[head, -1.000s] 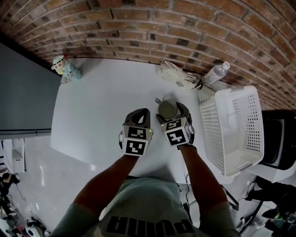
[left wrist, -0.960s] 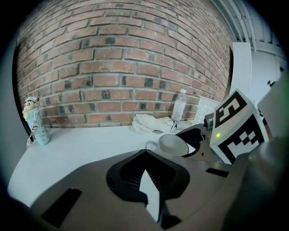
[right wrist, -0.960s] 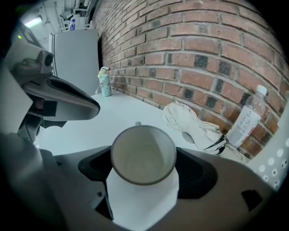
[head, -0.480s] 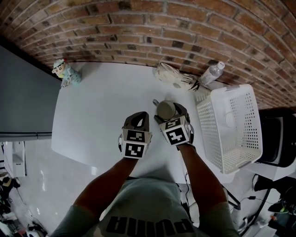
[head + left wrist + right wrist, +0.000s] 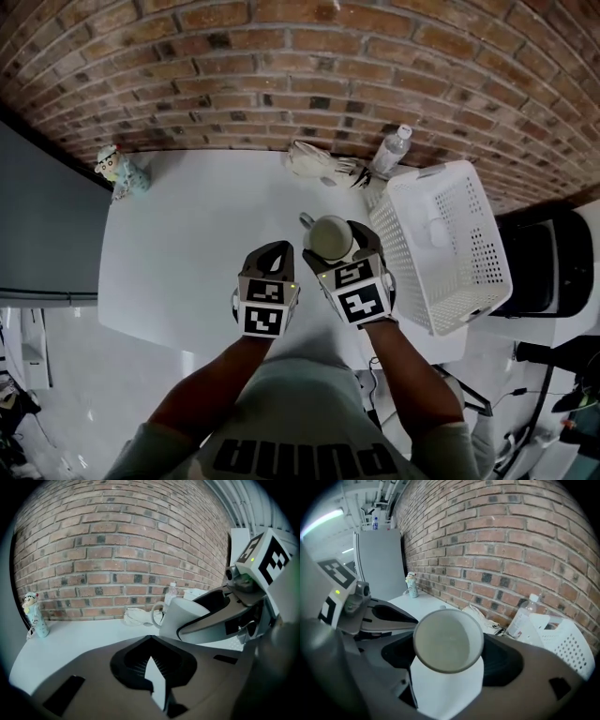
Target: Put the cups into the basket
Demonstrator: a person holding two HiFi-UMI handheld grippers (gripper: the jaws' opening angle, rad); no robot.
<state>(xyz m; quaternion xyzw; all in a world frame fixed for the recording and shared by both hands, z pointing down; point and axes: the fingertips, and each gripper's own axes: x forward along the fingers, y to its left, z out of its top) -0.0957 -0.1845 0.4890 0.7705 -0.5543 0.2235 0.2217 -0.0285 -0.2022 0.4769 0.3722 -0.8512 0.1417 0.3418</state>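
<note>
Cup [image 5: 447, 641] is clamped in the right tongs [image 5: 337, 242] and, by my reading, lifted clear of the tabletop [image 5: 187, 244]. It is not yet in the basket [image 5: 401, 248]. The pick-up therefore appears done, while the carry across and the release remain. A pale rounded shape [image 5: 433, 230] lies on the basket floor. It may be another cup already delivered, but this cannot be confirmed. No further cup is seen standing on the tabletop.

Findings, left to right:

- Left tongs [image 5: 274, 253] are held low over the near middle of the tabletop, pointing away from the person toward the brick wall. Their jaws are together at the tips with nothing between them, so this hand takes no part in the lift.
- Right tongs sit just beside the left pair and slightly further forward. Their jaws press on opposite sides of the cup's body. The handle points left, toward the left tongs, and the mouth faces up and slightly back toward the person.
- Basket stands at the right edge of the tabletop, near the held cup but not touching it. Its open top is unobstructed.

Both forearms are drawn in close to the body, so a reach to the right is needed.
</note>
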